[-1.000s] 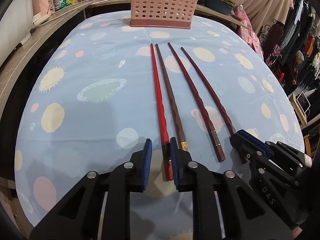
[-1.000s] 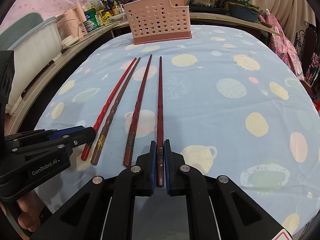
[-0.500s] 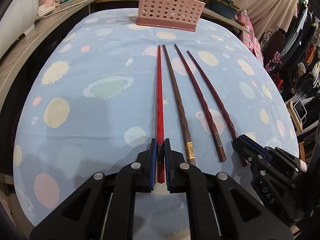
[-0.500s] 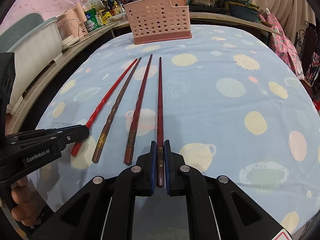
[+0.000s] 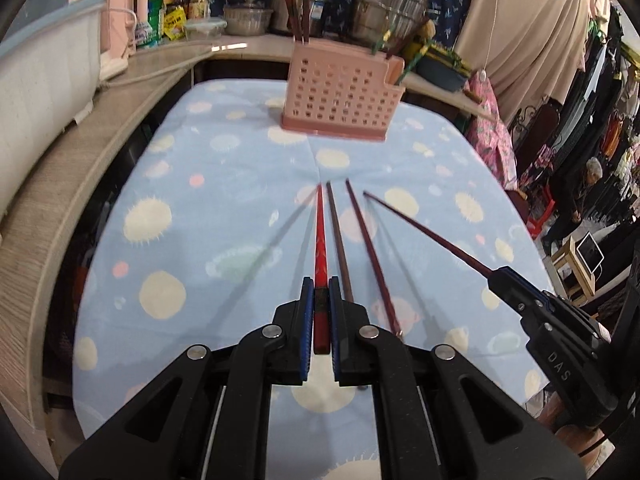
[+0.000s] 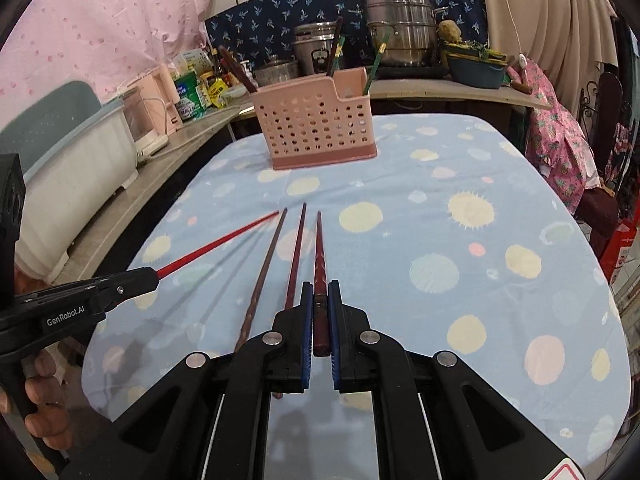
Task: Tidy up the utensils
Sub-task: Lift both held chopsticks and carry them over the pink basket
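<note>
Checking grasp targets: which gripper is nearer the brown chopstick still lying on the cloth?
Left. The left gripper sits right beside the brown chopstick, clamping the red chopstick. The right gripper holds the dark chopstick, two places over.

Left gripper [image 5: 319, 322]: black plastic linkage arms, angular cut-outs, blue ribbed pads [image 5: 307, 312] on inner finger faces, round silver screws at pivots. From right wrist view, its side bears white "GenRobot.AI" lettering; small screw just behind tip.

Right gripper [image 6: 320, 320]: same black build, blue pads, silver pivot screws, thin white lines along inner frame. Seen from left wrist view, side marked "DAS".
</note>
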Available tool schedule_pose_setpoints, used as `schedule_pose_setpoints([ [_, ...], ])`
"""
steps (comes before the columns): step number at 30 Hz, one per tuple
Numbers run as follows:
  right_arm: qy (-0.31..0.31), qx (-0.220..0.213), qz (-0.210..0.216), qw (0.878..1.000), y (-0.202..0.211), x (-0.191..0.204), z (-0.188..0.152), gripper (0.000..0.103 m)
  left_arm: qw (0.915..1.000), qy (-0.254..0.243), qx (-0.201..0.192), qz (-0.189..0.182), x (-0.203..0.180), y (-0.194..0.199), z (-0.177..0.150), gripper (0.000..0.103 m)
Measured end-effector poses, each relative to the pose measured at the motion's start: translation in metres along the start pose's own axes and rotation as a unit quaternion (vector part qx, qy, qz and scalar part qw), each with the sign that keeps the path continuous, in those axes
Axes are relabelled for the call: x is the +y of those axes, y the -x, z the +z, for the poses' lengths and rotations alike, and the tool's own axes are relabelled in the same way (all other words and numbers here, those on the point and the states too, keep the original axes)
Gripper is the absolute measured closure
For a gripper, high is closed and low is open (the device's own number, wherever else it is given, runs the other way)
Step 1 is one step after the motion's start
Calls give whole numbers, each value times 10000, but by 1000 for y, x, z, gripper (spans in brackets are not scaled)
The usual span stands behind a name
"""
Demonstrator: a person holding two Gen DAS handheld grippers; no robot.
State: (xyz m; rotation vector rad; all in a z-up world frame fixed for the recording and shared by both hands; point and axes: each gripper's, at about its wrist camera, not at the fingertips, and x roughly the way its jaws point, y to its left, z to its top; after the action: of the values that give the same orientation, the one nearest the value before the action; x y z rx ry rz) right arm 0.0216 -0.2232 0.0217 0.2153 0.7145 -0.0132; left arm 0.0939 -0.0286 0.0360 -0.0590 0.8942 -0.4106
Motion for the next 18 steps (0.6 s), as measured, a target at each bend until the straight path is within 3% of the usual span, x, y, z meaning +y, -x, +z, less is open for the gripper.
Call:
schedule_pose_setpoints([
  [7,-127,-514,20,9986,16,-3,47,96,9984,-64,-553,-13,-5,27,36,96],
  [18,-262,-972,120,9948,22,-7,99,96,9944,-118,-1039,143,-8,37,89,96],
])
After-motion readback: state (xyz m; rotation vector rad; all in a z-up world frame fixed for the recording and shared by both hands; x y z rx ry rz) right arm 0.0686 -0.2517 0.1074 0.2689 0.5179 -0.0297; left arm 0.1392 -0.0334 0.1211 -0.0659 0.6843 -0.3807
